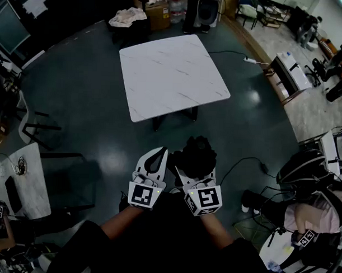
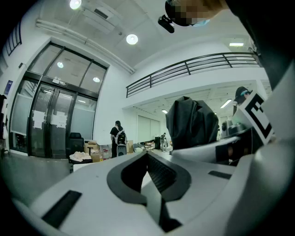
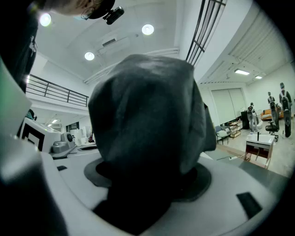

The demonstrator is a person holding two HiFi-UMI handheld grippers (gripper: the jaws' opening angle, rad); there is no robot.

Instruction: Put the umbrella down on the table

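- Right claw point(image 1: 196, 173) is clenched on the umbrella point(image 3: 146, 124). The jaws are spread wide around a fat black bundle of folded cloth that fills most of the right gripper view.
- Left claw point(image 2: 148, 159) is clenched on nothing, ribbed pads meeting. It sits just beside the right one.
- The umbrella is in the air in front of me, low in the head view. The surface point(image 1: 173, 77), a white marble-look top, is well ahead, so I'm not over it yet.
- Handling, my read: compact folding type and light, so one claw is enough.
- The canopy is loose, soft cloth, presumably over thin ribs. It squashes under the pads and gives no firm bite.
- The fabric looks like nylon and is probably slick, so the bundle could creep or rotate in the grip.
- I can't tell whether the pads have the shaft inside or only cloth. If only cloth, I expect sag when I tilt it.
- The best hold would be the handle, or the stiff core through the middle of the bundle. No view shows me the handle.
- It should survive a short drop, but the ribs would bend under a hard squeeze, so I wouldn't clamp tighter.
- Plan: carry it over the surface, lower until the bundle rests on the top, then release.
- A rounded bundle on smooth stone may roll, so I'd set it well inside the edge, long side down.
- Left claw is free to steady the far end if it droops.
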